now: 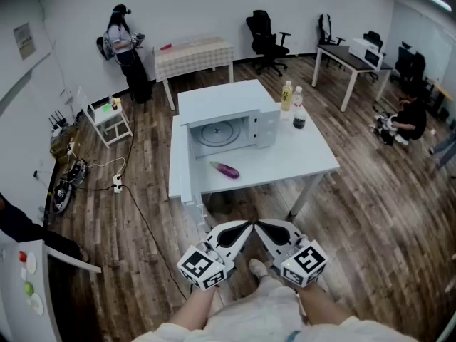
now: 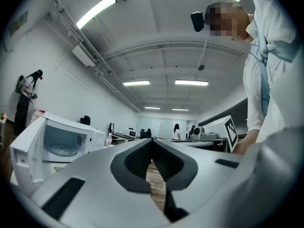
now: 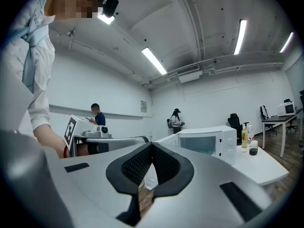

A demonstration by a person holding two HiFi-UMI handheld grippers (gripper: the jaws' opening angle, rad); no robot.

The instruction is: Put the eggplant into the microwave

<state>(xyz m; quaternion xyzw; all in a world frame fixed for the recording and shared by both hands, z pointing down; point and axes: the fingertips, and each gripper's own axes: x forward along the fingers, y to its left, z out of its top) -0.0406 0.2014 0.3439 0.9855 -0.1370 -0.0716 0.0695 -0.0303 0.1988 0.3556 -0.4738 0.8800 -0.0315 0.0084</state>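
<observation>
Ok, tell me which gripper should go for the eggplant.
Left, narrowly. Both the left gripper and right gripper are shut, empty and held back near the body, but the eggplant lies slightly to the left of them, before the open microwave. Its door on that side may crowd it.

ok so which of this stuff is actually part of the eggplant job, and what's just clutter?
Job:
eggplant, on the white table
microwave, door open
left gripper and right gripper, both shut, empty

Lying about:
yellow bottle, clear bottle, dark jar
office chair
checked-cloth table
</observation>
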